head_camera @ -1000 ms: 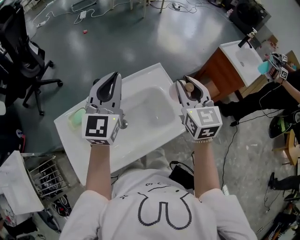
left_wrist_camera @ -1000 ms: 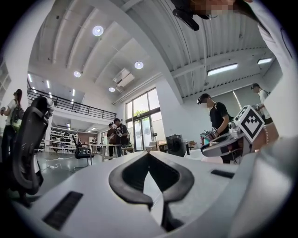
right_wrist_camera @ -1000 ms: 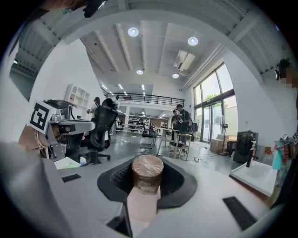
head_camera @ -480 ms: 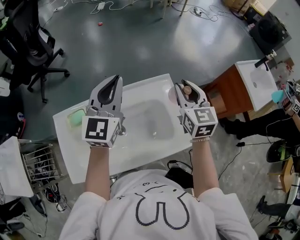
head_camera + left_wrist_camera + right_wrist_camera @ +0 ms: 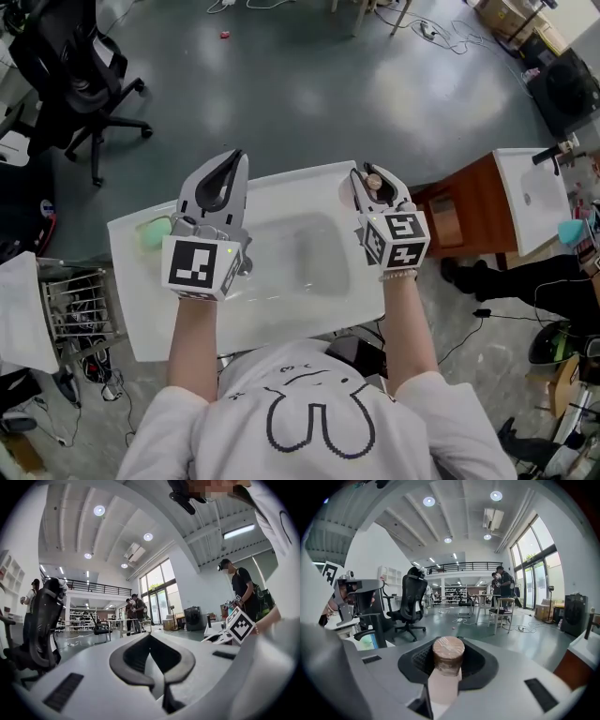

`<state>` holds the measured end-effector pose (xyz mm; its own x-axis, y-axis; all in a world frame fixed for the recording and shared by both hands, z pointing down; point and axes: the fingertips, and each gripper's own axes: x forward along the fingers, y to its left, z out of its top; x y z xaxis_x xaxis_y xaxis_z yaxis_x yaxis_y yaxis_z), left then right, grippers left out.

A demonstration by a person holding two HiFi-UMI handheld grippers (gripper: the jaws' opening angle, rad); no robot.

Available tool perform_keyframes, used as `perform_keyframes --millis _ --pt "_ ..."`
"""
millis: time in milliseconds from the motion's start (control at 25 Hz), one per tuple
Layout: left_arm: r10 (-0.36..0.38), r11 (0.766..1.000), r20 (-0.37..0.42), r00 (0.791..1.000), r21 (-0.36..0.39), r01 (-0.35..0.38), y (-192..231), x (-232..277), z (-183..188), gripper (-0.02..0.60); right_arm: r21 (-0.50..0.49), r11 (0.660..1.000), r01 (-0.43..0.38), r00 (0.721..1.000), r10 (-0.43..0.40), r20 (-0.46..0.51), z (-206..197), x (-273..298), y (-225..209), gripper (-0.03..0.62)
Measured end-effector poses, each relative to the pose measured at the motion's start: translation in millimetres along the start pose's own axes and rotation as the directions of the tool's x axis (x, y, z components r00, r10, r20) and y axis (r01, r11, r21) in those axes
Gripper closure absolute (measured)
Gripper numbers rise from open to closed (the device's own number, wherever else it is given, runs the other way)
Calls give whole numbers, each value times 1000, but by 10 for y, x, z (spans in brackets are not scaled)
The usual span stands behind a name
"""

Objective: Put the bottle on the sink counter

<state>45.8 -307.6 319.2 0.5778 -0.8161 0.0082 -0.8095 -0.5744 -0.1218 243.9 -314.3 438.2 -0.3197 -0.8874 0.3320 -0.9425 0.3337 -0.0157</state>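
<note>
- Bottle (image 5: 448, 660): pale pink body, brown cap, clamped between the jaws of the right gripper (image 5: 375, 180). The pads sit on both sides of the body, w/ the cap poking up past them.
- Head view: it hangs at centre right of the frame, over the upper right corner of the white sink counter (image 5: 281, 192). Can't tell if the base touches the surface yet; prob. not.
- Left gripper (image 5: 232, 161): jaws closed tip to tip, nothing in them. It hovers over the counter's left part, centre left of the frame, just right of a green thing (image 5: 150, 232) lying on the counter.
- Step in hand, as I read it: bring the bottle down onto the flat rim and let go.
- How to do it well:
  - Aim for the flat strip beside the basin (image 5: 300, 253), not the slope into it and not the outer edge. The right edge is v. close to where the bottle hangs, so nudge toward frame centre first.
  - Keep the bottle upright and lower slowly till the base sits flat.
  - Open the jaws only once it's bearing on the counter, then back the gripper straight out w/o clipping the cap.
- Risk: narrow rim + smooth surface, so the bottle could tip into the basin or off the corner toward the wooden cabinet (image 5: 459, 216) at right.
</note>
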Motion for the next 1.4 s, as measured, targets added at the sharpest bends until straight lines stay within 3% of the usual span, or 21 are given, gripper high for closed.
perform_keyframes --millis 520,960,1400 --pt "54 998 -19 998 -22 -55 110 17 -50 572 28 998 -50 994 53 -100 -472 563 -76 470" --pt "63 998 -31 998 -20 -64 120 -3 -59 572 -12 999 -52 986 49 -157 -687 756 -32 470" --pt "75 997 -49 996 -28 -77 64 -58 -99 572 -58 996 -69 992 62 -113 -718 787 -35 470"
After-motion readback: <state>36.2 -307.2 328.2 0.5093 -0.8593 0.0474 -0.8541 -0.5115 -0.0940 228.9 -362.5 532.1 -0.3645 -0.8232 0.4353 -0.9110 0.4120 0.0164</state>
